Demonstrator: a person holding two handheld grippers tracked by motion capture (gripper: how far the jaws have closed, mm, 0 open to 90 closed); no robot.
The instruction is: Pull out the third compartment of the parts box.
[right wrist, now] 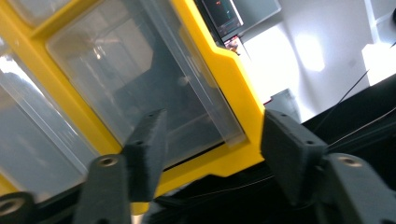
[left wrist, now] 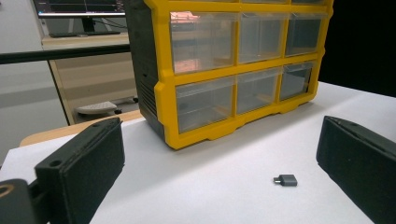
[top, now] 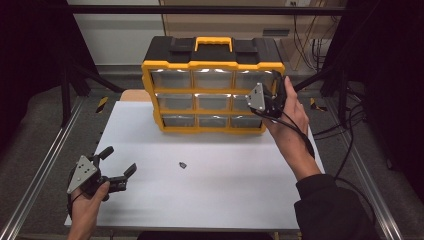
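Yellow drawer cabinet (top: 212, 92), no legible labels; right tongs (right wrist: 212, 154) and left tongs (left wrist: 219, 172) released.

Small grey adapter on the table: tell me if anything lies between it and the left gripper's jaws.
Nothing visible does. The small grey adapter lies alone on the white table, ahead of the open left gripper, with bare tabletop between them. The yellow drawer organizer stands farther back, beyond the adapter.
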